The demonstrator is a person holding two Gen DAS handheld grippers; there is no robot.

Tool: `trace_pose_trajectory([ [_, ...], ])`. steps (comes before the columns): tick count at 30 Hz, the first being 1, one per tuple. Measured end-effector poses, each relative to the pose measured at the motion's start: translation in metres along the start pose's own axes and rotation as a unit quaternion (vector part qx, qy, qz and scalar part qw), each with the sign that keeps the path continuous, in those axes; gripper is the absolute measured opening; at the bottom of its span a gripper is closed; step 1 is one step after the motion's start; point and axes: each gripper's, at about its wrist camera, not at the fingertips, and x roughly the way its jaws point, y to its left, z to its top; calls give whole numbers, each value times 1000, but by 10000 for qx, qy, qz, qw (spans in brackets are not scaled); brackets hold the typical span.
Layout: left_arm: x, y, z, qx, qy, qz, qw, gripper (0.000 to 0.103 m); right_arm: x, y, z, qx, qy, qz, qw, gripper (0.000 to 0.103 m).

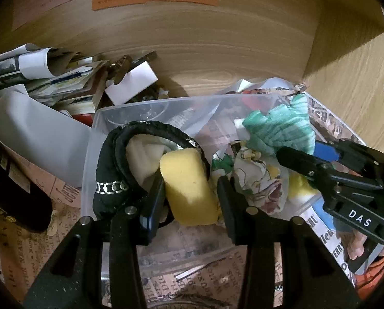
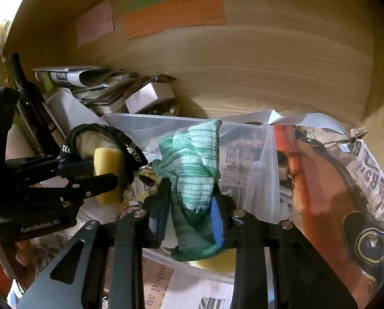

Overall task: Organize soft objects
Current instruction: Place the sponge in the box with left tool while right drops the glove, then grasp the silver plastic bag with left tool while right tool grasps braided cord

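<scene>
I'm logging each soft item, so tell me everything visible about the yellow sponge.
The yellow sponge is a porous foam block with rounded corners, tilted on end over the clear plastic bin. The left tongs straddle it, both fingers against its sides. It leans against the black padded band and white cloth behind.

Cluttered home desk nook, wood-grain panel walls (image 2: pixel 243 77) with coloured paper notes (image 2: pixel 174 16), heaped papers and magazines (image 1: pixel 50 77), dark wine bottle (image 2: pixel 29 103), clear plastic storage bin (image 1: pixel 145 108), newspaper lining (image 2: pixel 372 170)

Newsprint-patterned paper (image 1: pixel 63 234) covered the supporting surface; on it rested a clear plastic bin (image 1: pixel 94 154), a stack of papers (image 1: pixel 63 82) and a dark bottle (image 2: pixel 34 108).
</scene>
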Motion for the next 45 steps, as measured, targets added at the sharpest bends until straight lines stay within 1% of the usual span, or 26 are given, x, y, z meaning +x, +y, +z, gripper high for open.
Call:
trace_pose_trajectory([
  [1,-3,-1,0,1,10,-20,10000,47,-1,-1,0,11,-4,-9,10000,39],
  [2,-4,-1,0,-5,6,-40,10000,49,-2,-1,0,22,-14,-17,10000,42],
  [4,-14,-1,-1,-35,-70,-98,9999,58,-6,-2,0,41,-81,-37,10000,55],
  [7,-28,-4,-2,5,-235,-59,9997,65,-13,-2,2,26,-210,-83,9997,65],
  [8,-34,-5,-3,25,-311,-44,9995,67,-17,-2,3,17,-273,-114,9996,67],
  [10,-49,-7,-4,52,-476,-26,9988,73,-25,-1,5,9,-402,-161,9991,75],
  [11,-55,-8,-5,57,-544,-25,9985,74,-30,-1,5,0,-474,-183,9987,77],
  [14,-77,-9,-8,62,-793,3,9968,84,-45,2,5,-52,-634,-178,9978,80],
  [16,-90,-8,-12,50,-954,70,9954,93,-55,6,4,-94,-740,-150,9971,83],
  [18,-103,-8,-17,40,-1115,177,9936,98,-66,11,1,-175,-824,-92,9964,84],
  [21,-119,-5,-28,43,-1225,253,9921,100,-78,21,-4,-316,-897,9,9955,87],
  [23,-126,-1,-37,46,-1221,292,9921,102,-84,29,-10,-394,-914,113,9950,91],
  [25,-129,1,-47,22,-1184,352,9923,102,-86,36,-17,-440,-874,206,9950,98],
  [26,-129,3,-54,8,-1128,379,9929,102,-86,40,-20,-474,-852,237,9950,99],
  [30,-122,8,-77,-57,-865,479,9951,102,-81,53,-36,-595,-626,373,9956,100],
  [36,-106,16,-110,-193,-383,561,9975,102,-62,68,-63,-625,-63,570,9964,100],
  [40,-98,21,-130,-392,-146,420,9982,102,-46,76,-82,-532,392,726,9952,100],
  [43,-93,23,-137,-501,-28,355,9981,102,-37,80,-91,-520,654,809,9932,99],
  [45,-90,25,-140,-566,43,299,9979,102,-32,85,-95,-614,793,783,9919,99],
])
